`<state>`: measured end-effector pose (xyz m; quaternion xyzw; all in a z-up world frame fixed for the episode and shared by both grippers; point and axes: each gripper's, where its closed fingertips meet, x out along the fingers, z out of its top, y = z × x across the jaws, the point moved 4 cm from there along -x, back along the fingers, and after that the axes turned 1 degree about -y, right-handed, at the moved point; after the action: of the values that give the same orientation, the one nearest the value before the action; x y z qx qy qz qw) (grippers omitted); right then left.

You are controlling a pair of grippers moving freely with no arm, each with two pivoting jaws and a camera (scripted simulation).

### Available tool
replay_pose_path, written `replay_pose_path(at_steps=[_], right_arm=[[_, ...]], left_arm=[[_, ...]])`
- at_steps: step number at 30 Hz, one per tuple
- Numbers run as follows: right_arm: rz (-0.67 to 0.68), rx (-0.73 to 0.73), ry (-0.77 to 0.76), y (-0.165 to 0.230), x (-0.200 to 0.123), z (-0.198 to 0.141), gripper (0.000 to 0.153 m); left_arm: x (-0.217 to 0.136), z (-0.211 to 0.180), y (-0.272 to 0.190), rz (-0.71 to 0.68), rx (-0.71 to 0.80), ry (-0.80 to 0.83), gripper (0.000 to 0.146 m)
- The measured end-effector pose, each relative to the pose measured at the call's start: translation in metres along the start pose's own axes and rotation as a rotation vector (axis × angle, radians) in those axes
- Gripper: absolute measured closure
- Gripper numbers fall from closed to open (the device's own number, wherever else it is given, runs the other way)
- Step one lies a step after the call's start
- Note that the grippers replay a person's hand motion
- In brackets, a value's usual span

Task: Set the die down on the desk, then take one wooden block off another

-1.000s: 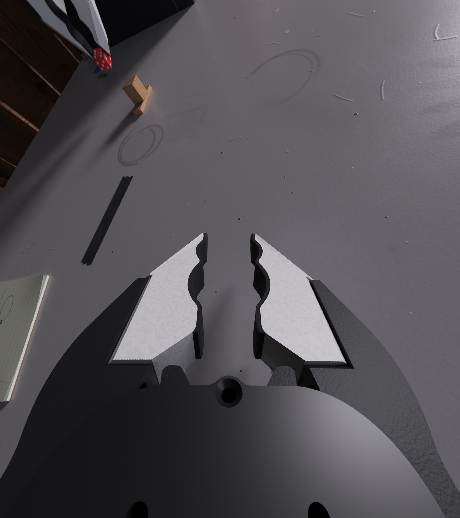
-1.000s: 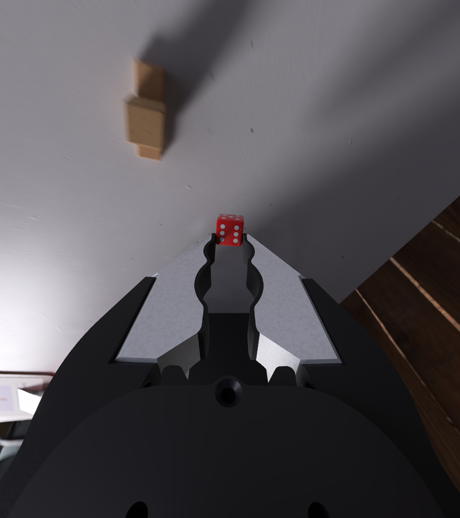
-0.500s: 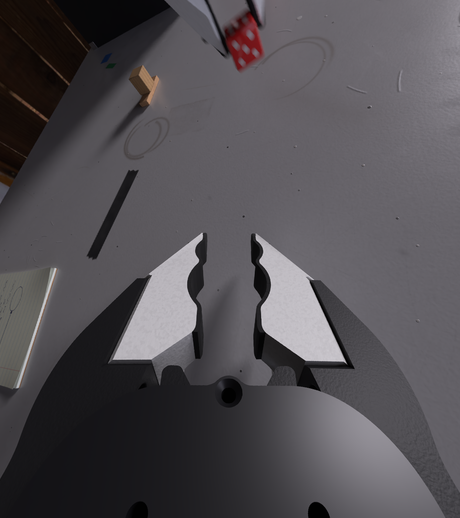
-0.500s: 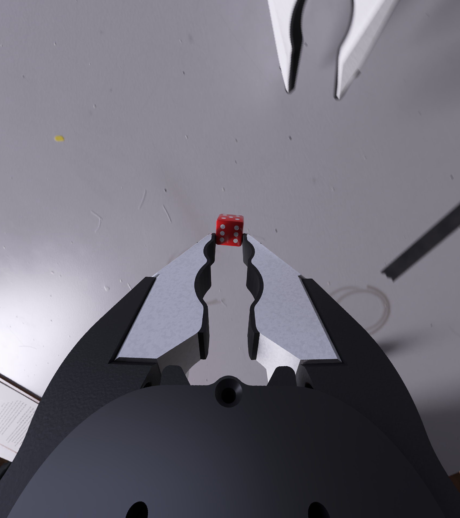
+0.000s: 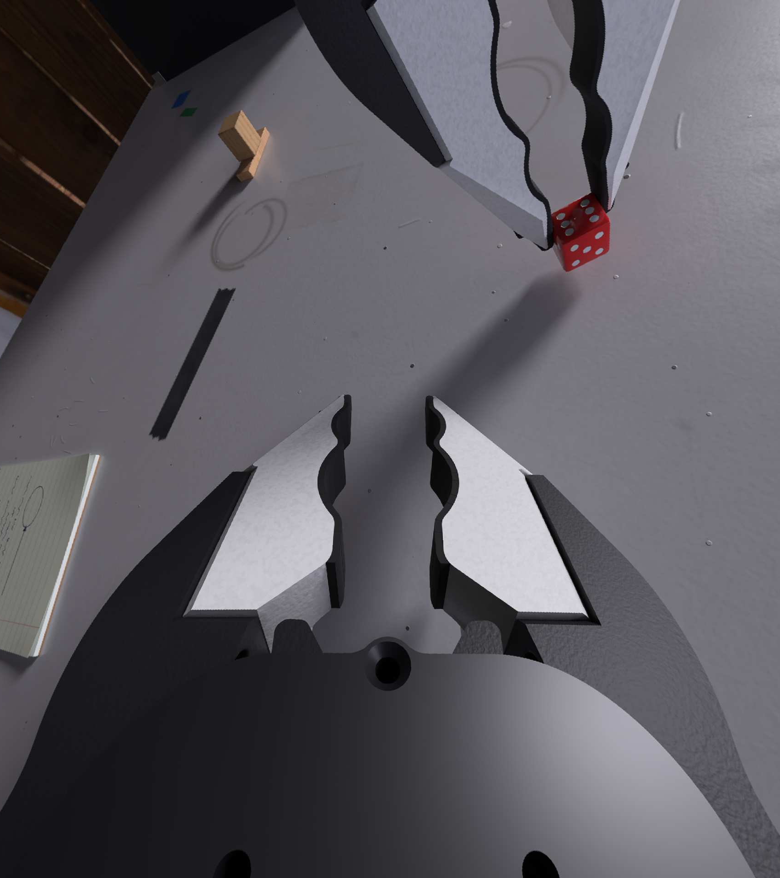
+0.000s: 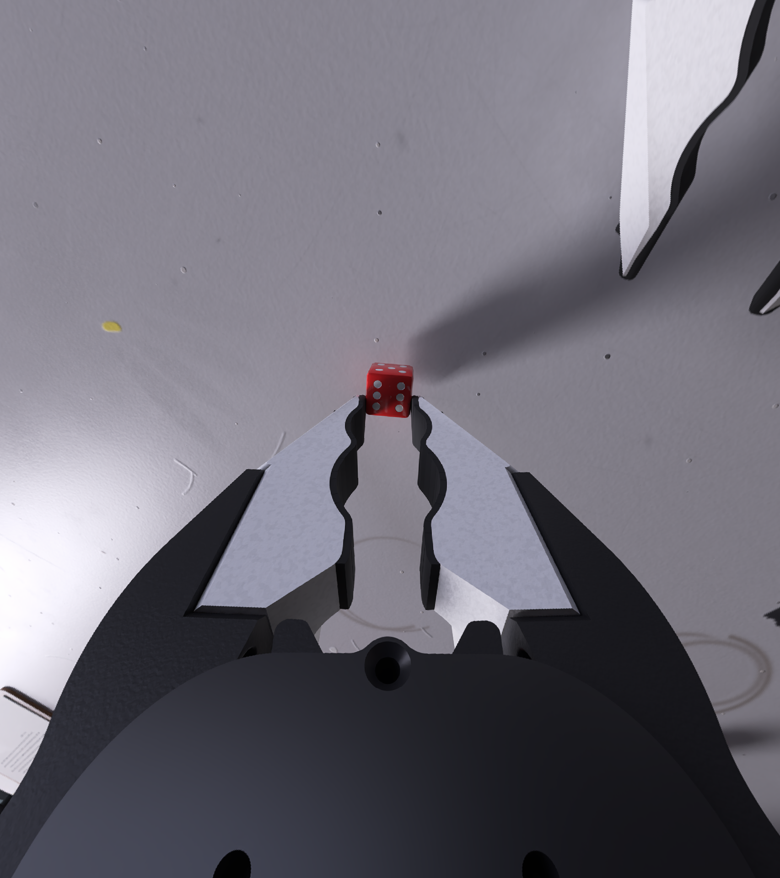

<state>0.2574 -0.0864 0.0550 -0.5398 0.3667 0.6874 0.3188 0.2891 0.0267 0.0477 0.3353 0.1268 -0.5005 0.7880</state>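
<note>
A red die (image 6: pixel 389 389) with white pips is pinched between the tips of my right gripper (image 6: pixel 388 404), at or just above the grey desk (image 6: pixel 236 190), which shows a red glow beside it. In the left wrist view the same die (image 5: pixel 580 233) hangs in the right gripper (image 5: pixel 578 221) ahead and to the right. Two wooden blocks (image 5: pixel 244 142), one resting on the other, stand far left near the desk's edge. My left gripper (image 5: pixel 388 404) is open and empty above the desk. One of its fingers (image 6: pixel 649 142) shows at the upper right of the right wrist view.
A lined notepad (image 5: pixel 12 546) lies at the left. A strip of black tape (image 5: pixel 193 363) and ring stains (image 5: pixel 247 233) mark the desk. Small blue and green marks (image 5: pixel 183 102) sit near the far corner. The desk's left edge drops to a wooden floor (image 5: pixel 22 119). A yellow dot (image 6: pixel 111 326) is on the desk.
My right gripper carried the die from the desk's edge near the blocks to the middle of the desk and came down close to the surface. My left gripper barely moved.
</note>
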Motion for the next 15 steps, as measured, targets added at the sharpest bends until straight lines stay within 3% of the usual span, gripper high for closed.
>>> replay_pose_path(at_steps=[8, 11, 15], right_arm=[[0.007, 0.074, -0.094, -0.001, -0.019, -0.019, 0.128], [-0.11, 0.102, -0.109, -0.018, -0.061, -0.048, 0.127], [-0.297, 0.273, -0.064, -0.059, -0.129, -0.125, 0.128]], left_arm=[[0.0, 0.0, 0.0, -0.001, -0.003, -0.001, 0.115], [0.0, 0.0, 0.0, -0.001, -0.002, -0.001, 0.115], [0.0, 0.0, 0.0, -0.004, -0.004, -0.001, 0.115]])
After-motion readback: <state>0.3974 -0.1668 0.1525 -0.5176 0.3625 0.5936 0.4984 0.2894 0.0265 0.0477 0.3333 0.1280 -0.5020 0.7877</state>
